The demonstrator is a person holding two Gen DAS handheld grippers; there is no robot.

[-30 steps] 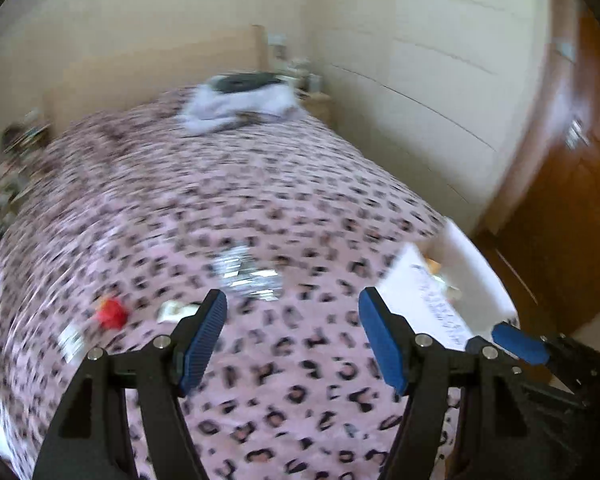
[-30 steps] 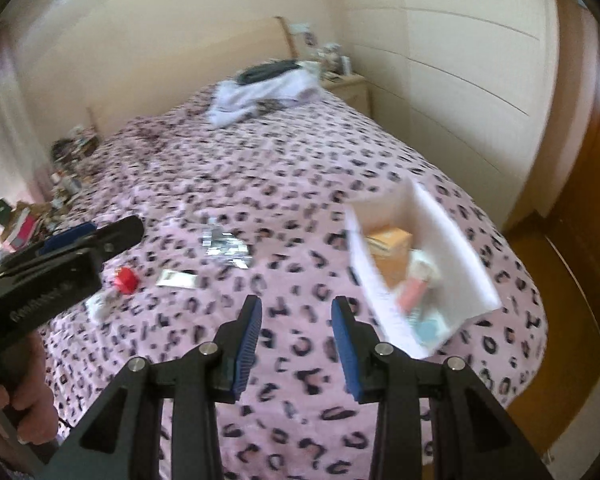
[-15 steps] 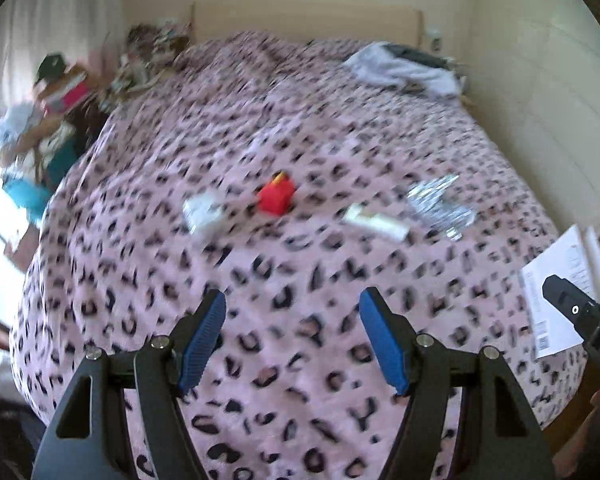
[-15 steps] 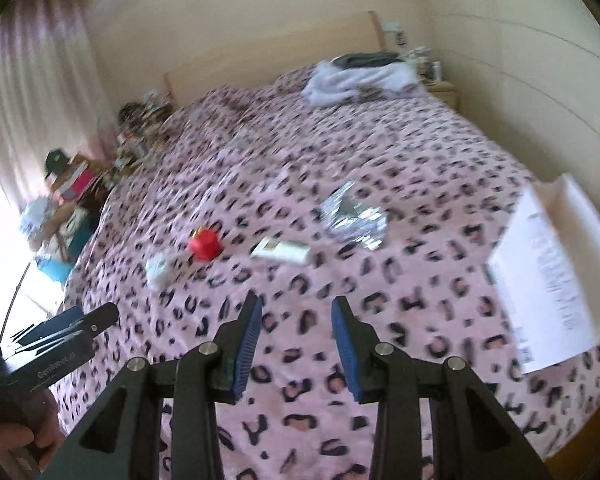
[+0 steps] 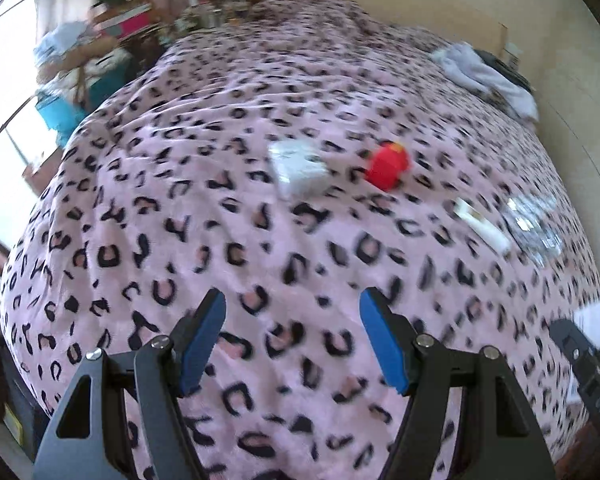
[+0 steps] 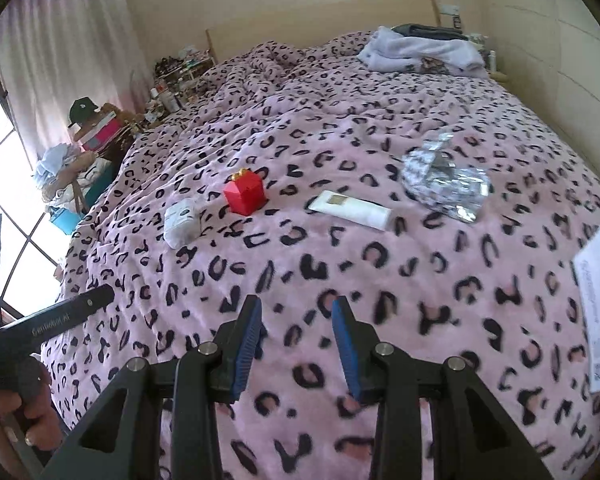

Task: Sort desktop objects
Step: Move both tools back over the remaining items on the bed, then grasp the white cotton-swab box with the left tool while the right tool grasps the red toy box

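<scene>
Both wrist views, sorting task on a bed. Compared with a second ago, both cameras have swung away from the white box [image 6: 598, 300] (now only a sliver at the right edge) and dropped toward the loose items on the pink leopard-print bedspread [image 6: 340, 288]; the row of objects has grown larger and moved toward the centre of each view.

The left claw [image 5: 292, 340] stands released, jaws well apart, nothing between them. The right claw [image 6: 296, 344] is narrower but likewise empty, its pads apart over bare bedspread.

Items left to sort, as seen from the right wrist, left to right: a small white packet [image 6: 181, 222]; just beside it a red box-shaped toy [image 6: 245, 196]; a flat white tube [image 6: 350, 210]; a crumpled silver foil pack [image 6: 446, 180]. All lie apart from both claws.

The shift suggests an approach to the next pick. In the left view the white packet [image 5: 298, 170] and red toy [image 5: 388, 168] sit nearest the claw's line, so one of these is the likely target (which one cannot be told). No grasp has begun.
</scene>
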